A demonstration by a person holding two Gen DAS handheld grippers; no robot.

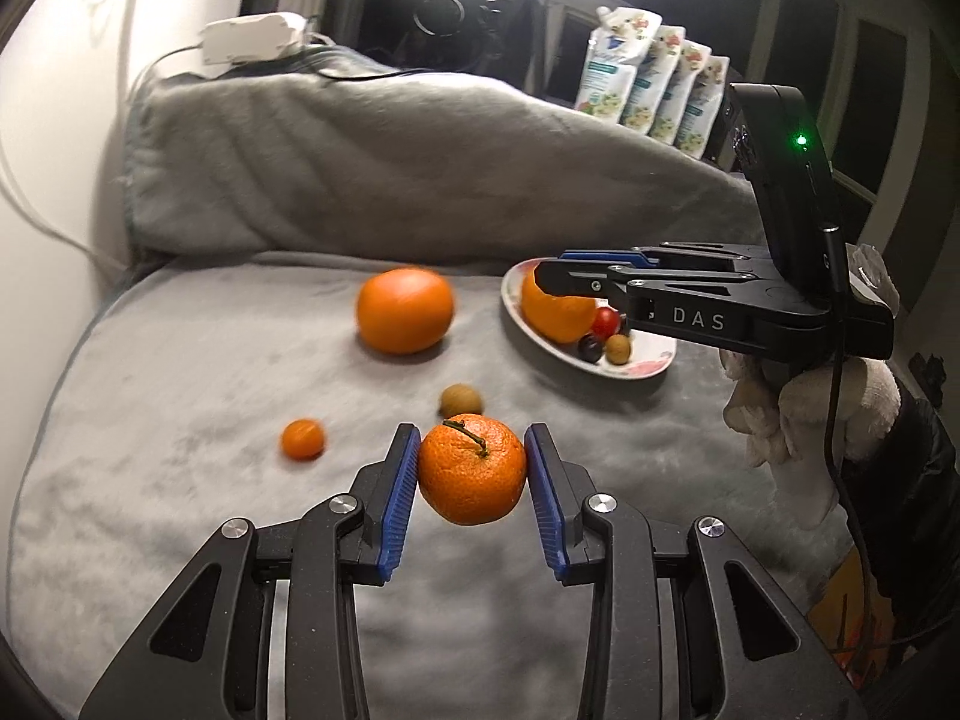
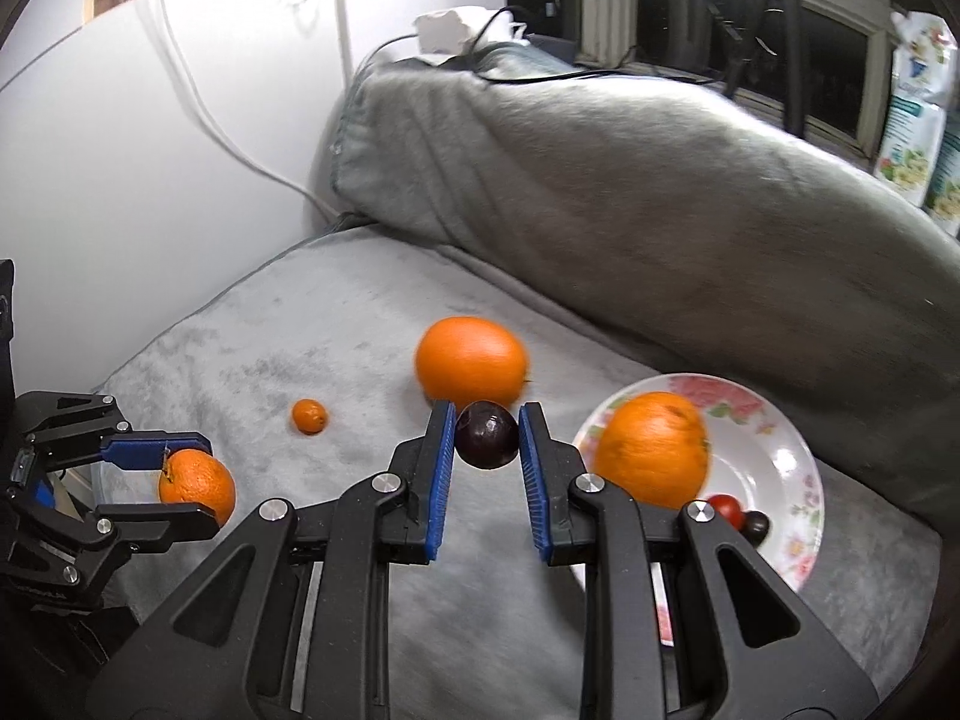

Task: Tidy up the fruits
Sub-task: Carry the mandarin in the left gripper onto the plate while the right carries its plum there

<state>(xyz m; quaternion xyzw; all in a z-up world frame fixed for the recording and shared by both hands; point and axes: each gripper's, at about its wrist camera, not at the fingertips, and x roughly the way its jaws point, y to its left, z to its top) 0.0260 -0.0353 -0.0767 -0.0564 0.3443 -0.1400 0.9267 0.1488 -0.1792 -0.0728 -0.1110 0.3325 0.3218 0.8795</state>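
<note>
Above the grey blanket (image 1: 180, 372), the left gripper (image 1: 472, 468) clamps a pebbly orange mandarin (image 1: 472, 471) with a woody stem, while the right gripper (image 2: 486, 435) pinches a glossy dark plum (image 2: 486, 433) beside the floral plate (image 2: 780, 456)

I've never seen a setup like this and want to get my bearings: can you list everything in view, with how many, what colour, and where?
mandarin: one, orange with a stem, held in the left gripper
dark plum: one, deep purple, held in the right gripper
large orange: one, orange, loose on the grey blanket
kumquat: one, orange, on the blanket
longan: one, tan, on the blanket
plate: one, white with pink flowers, on the blanket; it holds an orange, a cherry tomato, a dark grape and a second longan
pouches: four, white, floral print, by the window
left gripper: black, blue pads
right gripper: same
</note>
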